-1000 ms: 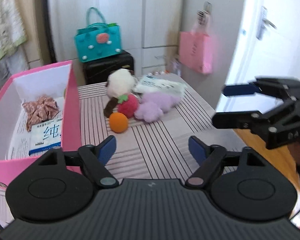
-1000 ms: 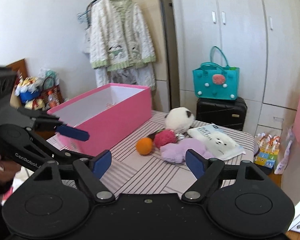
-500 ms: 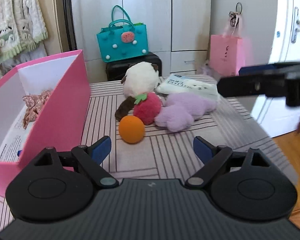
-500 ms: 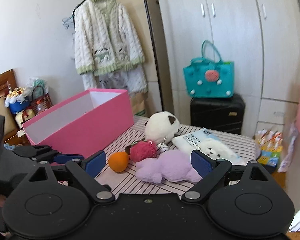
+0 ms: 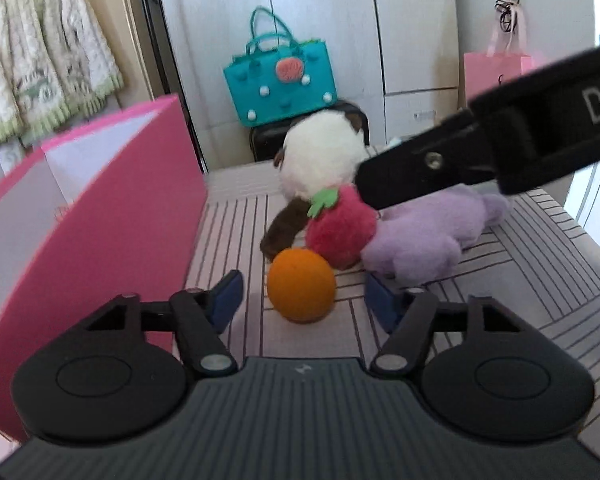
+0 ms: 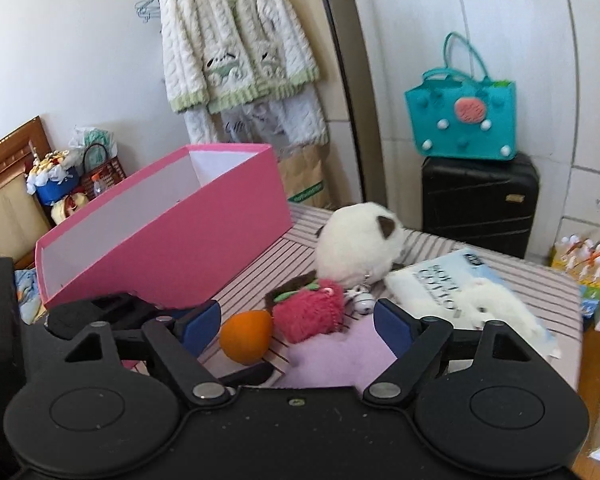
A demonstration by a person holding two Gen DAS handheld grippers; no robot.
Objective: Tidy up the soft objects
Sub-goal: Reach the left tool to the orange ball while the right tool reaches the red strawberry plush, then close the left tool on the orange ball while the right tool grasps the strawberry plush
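1. Slippage is the first risk: the left tool (image 5: 302, 300) has its jaws closing around the round orange plush ball (image 5: 301, 285), which sits between the blue pads with a gap on each side, so nothing is gripped yet. A fuzzy round ball could roll forward off the striped worktop (image 5: 500, 280) patch it rests on if 1 pad touches first.
2. Snagging comes next. Just beyond the left tool's tips, the fluffy red plush strawberry with a green leaf (image 5: 342, 226) touches the ball, so a deep reach could pinch both toys at once.
3. Collision between tools looks likely. The right tool (image 6: 298, 322) is unclenched, jaws narrowing slightly, with the strawberry and the lilac plush toy (image 6: 332, 354) ahead of and below its tips; neither is held. 1 of its black fingers crosses the left camera's view close above the strawberry, so both tools crowd the same small pile.
4. Knock-on shoving could follow: the white round plush with brown ears (image 6: 358, 242) and the flat soft pack printed with a white puppy (image 6: 464, 292) lie beyond the right tool's tips, and a push may slide them toward the worktop's far edge.
5. Clipping the tall wall of the pink cardboard box (image 5: 100, 216), immediately left of the left tool, could tip or shift it during the lift.
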